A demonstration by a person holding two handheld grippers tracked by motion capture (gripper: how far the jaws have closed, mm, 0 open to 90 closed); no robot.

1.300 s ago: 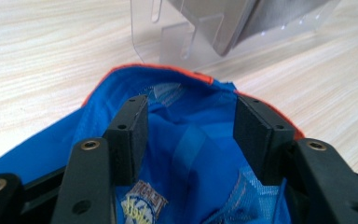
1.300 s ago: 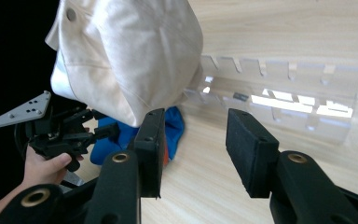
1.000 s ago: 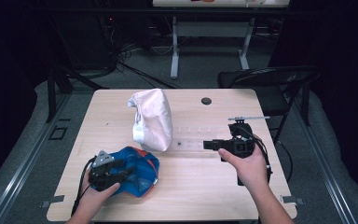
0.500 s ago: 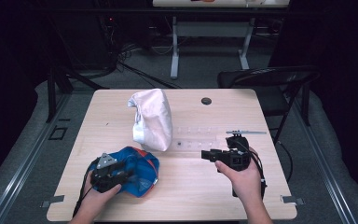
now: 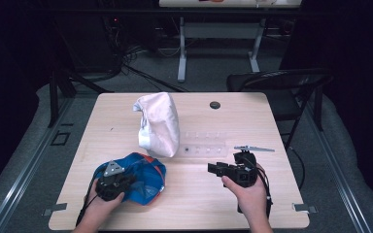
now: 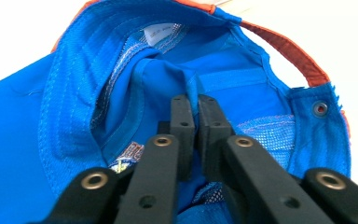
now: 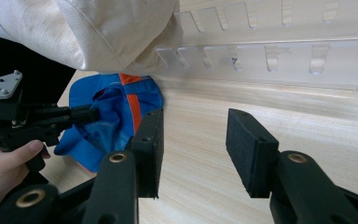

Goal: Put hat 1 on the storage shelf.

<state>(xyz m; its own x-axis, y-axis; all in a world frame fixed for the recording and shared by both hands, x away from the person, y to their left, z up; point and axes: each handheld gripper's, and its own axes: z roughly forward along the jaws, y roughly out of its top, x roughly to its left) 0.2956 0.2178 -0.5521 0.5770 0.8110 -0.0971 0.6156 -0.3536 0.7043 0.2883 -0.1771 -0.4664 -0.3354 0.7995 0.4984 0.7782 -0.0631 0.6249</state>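
Lying near the left front edge of the counter (image 5: 272,111): blue cap (image 5: 143,177) with orange trim, turned inside up, lining and sewn label exposed in the left gripper view. Left gripper (image 5: 126,179) set upon it, fingers (image 6: 182,126) having just been closing, now together and clamped on a fold of the cap's inner fabric. Held at right, just above the counter: right gripper (image 5: 216,169), pointing left toward the cap, fingers (image 7: 149,140) apart with nothing between them, bare wood showing in the gap. Standing at centre, beyond the cap: cream cloth bag (image 5: 158,124), upright and slumped, contents not visible. Resting just right of the bag, touching its base: clear plastic rack (image 5: 204,145) with rows of small slots, slots apparently empty. Placed far, toward the right: small dark round disc (image 5: 215,105), well apart from everything else.
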